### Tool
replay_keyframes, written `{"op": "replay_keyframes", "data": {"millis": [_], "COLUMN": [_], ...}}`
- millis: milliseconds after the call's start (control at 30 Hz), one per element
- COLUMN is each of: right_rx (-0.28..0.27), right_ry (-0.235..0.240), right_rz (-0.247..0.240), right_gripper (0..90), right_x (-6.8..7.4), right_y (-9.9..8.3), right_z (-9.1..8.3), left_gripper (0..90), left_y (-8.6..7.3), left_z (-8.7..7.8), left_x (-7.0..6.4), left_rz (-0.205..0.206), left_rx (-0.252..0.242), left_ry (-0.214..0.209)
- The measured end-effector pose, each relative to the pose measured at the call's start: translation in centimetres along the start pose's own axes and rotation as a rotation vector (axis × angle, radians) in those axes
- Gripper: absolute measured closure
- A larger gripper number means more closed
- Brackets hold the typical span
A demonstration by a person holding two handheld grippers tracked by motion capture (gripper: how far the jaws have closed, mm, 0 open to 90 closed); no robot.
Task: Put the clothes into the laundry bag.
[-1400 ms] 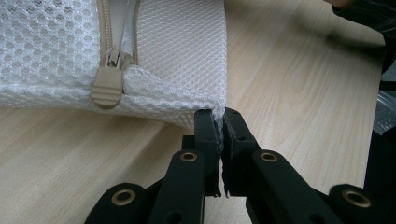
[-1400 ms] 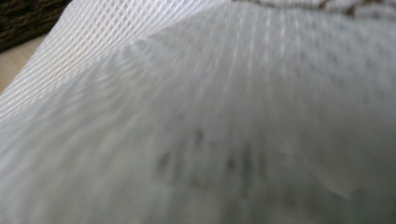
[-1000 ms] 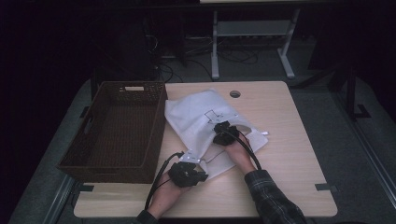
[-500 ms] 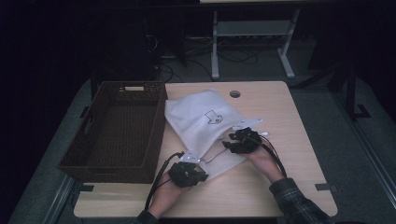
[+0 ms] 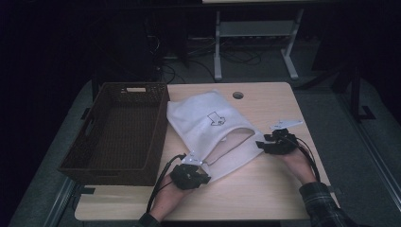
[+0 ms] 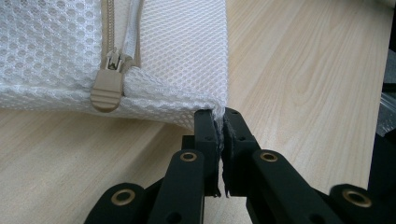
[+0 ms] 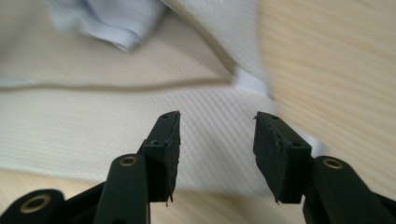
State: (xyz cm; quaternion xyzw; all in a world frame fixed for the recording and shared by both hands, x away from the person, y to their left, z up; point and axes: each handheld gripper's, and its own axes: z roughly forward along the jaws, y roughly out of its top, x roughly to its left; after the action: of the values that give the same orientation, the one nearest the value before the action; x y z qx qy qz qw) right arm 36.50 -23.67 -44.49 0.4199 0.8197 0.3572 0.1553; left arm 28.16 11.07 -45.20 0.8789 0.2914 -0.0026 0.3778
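The left tongs (image 6: 220, 122) pinch the mesh laundry bag's (image 5: 208, 125) near corner on the counter (image 5: 283, 189); the right tongs (image 7: 217, 140), gaping at three o'clock, probably next grip the bag's open mouth.

Bare light wooden tabletop (image 5: 274, 101) along the far and right edges, and along the near edge between both forearms. Left side walled off by the tall dark brown wicker basket (image 5: 118, 130), touching the white mesh zipper bag (image 5: 208, 125) spread across the middle.
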Motion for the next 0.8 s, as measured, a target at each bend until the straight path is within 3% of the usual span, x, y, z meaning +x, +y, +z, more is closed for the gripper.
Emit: {"op": "replay_keyframes", "data": {"millis": [133,367,467,600,800], "right_rx": [0.011,0.031,0.036,0.041,0.055], "right_ry": [-0.011,0.059,0.070,0.065,0.062], "right_rz": [0.040,0.103,0.102,0.083,0.062], "right_gripper": [49.4,49.7,57.4,77.2,81.8], "right_x": [-1.4,-2.6,-2.6,-2.3,-1.8], "right_y": [-0.9,-1.9,-2.1,-2.0,-2.1], "right_z": [-0.1,0.9,1.2,1.1,0.3], "left_gripper": [85.8,85.8,85.8,85.8,85.8], "left_y": [0.0,0.0,0.0,0.0,-0.1], "left_z": [0.0,0.0,0.0,-0.1,-0.3], "left_x": [0.0,0.0,0.0,0.1,0.6], "left_rz": [-0.002,-0.003,0.000,0.005,-0.008], "left_rx": [0.000,-0.001,-0.001,-0.006,-0.014], "left_ry": [0.000,0.002,0.003,0.010,0.050]}}
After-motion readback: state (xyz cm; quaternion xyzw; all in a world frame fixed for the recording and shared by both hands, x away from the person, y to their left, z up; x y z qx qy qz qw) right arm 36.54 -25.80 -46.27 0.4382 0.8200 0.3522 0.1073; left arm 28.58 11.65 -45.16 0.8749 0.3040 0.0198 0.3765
